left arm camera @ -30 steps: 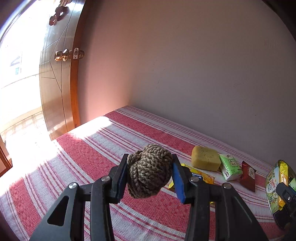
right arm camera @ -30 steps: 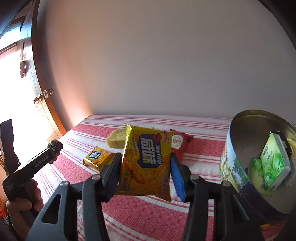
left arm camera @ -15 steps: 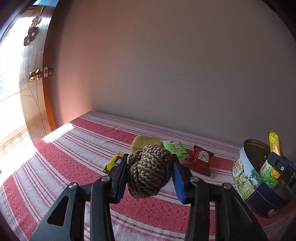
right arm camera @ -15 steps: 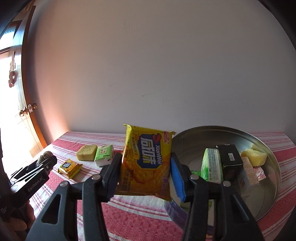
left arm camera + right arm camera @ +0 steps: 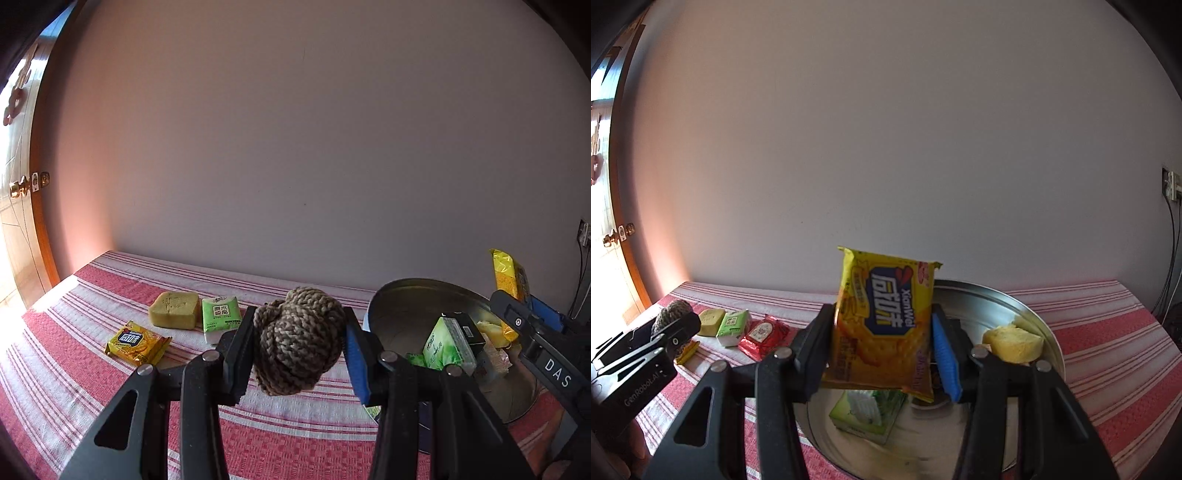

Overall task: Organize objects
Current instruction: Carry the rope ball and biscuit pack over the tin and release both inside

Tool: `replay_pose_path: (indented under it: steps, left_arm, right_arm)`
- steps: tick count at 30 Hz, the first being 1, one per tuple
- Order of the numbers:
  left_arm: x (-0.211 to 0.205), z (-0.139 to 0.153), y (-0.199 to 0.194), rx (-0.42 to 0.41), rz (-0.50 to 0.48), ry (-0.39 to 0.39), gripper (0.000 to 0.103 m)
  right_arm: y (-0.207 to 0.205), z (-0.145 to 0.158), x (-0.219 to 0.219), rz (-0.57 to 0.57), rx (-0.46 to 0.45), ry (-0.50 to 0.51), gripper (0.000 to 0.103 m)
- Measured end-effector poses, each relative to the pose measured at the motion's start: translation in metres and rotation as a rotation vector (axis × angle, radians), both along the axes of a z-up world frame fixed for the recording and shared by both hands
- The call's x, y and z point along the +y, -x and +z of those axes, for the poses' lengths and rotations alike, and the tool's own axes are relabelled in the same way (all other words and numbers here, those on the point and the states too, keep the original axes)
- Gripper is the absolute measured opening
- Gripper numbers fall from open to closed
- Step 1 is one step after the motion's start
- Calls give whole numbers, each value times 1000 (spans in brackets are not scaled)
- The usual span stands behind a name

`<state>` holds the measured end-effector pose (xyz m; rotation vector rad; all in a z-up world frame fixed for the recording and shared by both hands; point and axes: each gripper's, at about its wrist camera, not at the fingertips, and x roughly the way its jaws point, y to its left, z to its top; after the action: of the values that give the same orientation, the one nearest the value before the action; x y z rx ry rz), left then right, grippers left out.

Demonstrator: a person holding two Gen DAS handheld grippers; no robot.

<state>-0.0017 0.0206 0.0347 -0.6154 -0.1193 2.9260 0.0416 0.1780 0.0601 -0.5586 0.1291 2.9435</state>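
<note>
Both my hands swung over from the door side. The right gripper now pinches the yellow cracker pack right above the round tin; the left gripper squeezes the knitted ball beside it. A yellow sponge, tissue pack, small cracker pack and red packet are left on the bed, so I'd guess we're halfway.

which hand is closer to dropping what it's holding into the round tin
Right. The right gripper holds the yellow snack packet directly over the open tin. The left gripper, shut on the knitted ball, is beside the tin, over the striped cloth.
</note>
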Motion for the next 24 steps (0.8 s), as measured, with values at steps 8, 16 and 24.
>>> replay_pose_path:
  steps: [8,16,24]
  left_arm:
    - [59,2,3,9,-105,26,46]
    - [111,-3,6,11,-193,71,46]
    - [136,-18,19,-42,-226,73,46]
  right_arm:
    - [-1,3,48,-86,-10,-23,51]
    - [10,-4,89,-161,-61,-52,51]
    - [24,-18,111,-178,-127,-96,51]
